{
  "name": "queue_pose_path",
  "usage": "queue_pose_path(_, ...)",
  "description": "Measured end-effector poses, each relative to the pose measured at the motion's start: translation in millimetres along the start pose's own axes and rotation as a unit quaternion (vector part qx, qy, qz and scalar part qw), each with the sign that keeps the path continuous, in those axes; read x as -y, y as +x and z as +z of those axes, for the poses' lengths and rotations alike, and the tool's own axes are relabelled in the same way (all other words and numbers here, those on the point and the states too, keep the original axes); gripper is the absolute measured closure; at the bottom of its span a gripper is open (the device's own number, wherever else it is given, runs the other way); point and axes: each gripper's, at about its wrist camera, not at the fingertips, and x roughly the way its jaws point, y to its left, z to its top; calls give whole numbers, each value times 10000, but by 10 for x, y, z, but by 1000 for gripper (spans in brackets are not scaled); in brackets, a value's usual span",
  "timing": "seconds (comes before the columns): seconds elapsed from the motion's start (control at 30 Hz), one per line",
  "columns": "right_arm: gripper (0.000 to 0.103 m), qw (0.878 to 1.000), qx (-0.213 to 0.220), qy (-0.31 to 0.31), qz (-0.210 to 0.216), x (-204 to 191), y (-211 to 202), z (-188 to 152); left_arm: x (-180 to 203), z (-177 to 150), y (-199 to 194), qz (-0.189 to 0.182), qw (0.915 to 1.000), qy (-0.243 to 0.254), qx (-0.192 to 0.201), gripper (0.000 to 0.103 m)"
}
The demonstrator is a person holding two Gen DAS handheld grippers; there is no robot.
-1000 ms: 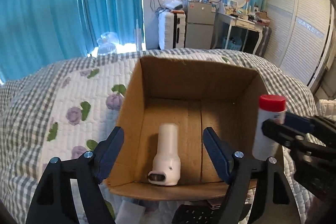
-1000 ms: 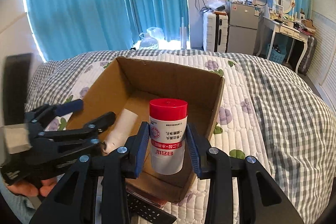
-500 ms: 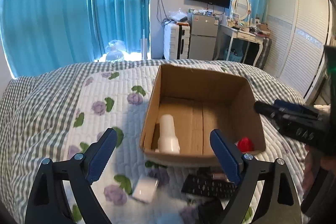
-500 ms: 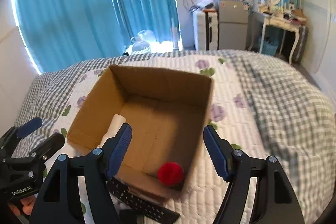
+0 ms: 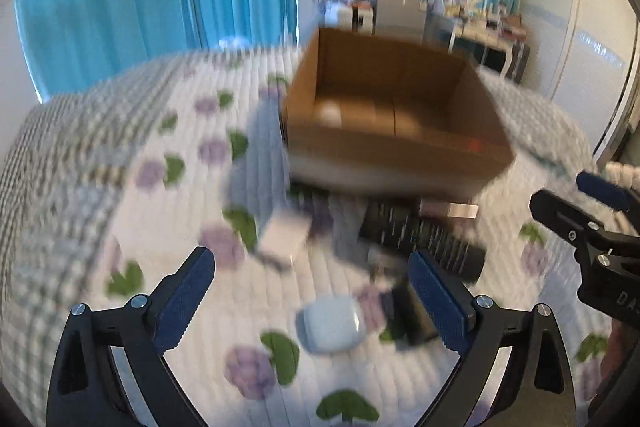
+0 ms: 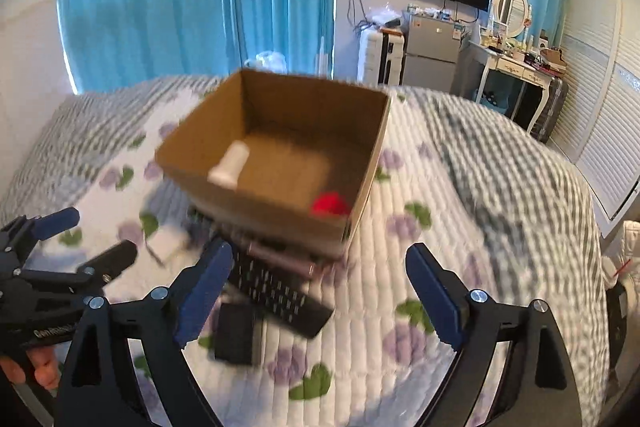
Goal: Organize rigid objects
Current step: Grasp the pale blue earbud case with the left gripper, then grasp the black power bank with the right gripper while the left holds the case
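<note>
Both grippers empty, fingers spread wide — left gripper (image 5: pixel 310 297) above a pale blue case (image 5: pixel 330 323) on the quilt (image 6: pixel 460 187), right gripper (image 6: pixel 318 293) over the black remote (image 6: pixel 276 289); cardboard box (image 6: pixel 360 183) holds white bottle (image 6: pixel 230 165) and red-capped bottle (image 6: pixel 330 205).

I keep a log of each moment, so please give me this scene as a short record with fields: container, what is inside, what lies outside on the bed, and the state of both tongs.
container: cardboard box on the quilted bed, open top
inside box: white bottle lying on its side; red-capped bottle, only the cap shows
outside, before the box: black remote, small black block, pale blue case, white packet
left tongs: open, holding nothing
right tongs: open, holding nothing
image quality: blurred
</note>
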Motion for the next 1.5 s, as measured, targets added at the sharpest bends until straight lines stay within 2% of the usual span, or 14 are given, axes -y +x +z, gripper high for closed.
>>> queue_pose_path(0.1, 14, 9998, -156, -61, -78, -61, 172, -255, 23, -235, 230, 49, 9995, 21, -301, 4)
queue_pose_path(0.2, 14, 9991, -398, 129, 6, -28, 362, -469, 10, -388, 383, 85, 9987, 46, -505, 4)
queue_pose_path(0.43, 14, 9967, -718, 379, 86, 48, 571, -605, 119, -531, 547, 20, 9971, 271, -713, 5)
queue_pose_path(0.5, 14, 9966, -733, 377, 80, 44, 590, -615, 190, -567, 599, -123, 9958, 384, -817, 11)
queue_pose_path(0.57, 14, 9966, -734, 360, 47, 39, 592, -624, 227, -593, 648, -106, 9948, 436, -919, 26)
queue_pose_path(0.63, 14, 9968, -724, 336, 10, 31, 580, -621, 247, -604, 640, -116, 9946, 494, -910, 33)
queue_pose_path(0.67, 14, 9970, -711, 320, -6, 28, 569, -621, 254, -603, 624, -141, 9947, 519, -880, 44)
queue_pose_path(0.7, 14, 9970, -705, 308, -11, 21, 568, -622, 254, -607, 590, -142, 9952, 517, -825, 49)
queue_pose_path(0.77, 14, 9972, -690, 286, -30, 3, 560, -627, 229, -613, 545, -169, 9957, 454, -787, 49)
queue_pose_path(1.0, 14, 9973, -688, 249, 111, -115, 491, -645, 119, -544, 178, 282, 9986, 369, -242, 49)
queue_pose_path(1.1, 14, 9965, -767, 180, 273, -227, 495, -683, 36, -533, 107, 408, 9986, 292, -193, 49)
queue_pose_path(1.3, 15, 9941, -999, -65, 409, -489, 640, -738, -84, -468, 122, 330, 9991, 85, -248, 49)
queue_pose_path(1.37, 18, 9927, -1096, -58, 490, -542, 712, -759, -106, -463, 130, 304, 9991, 37, -279, 49)
queue_pose_path(1.5, 36, 9894, -1326, -55, 594, -617, 866, -797, -122, -471, 131, 240, 9993, 7, -296, 49)
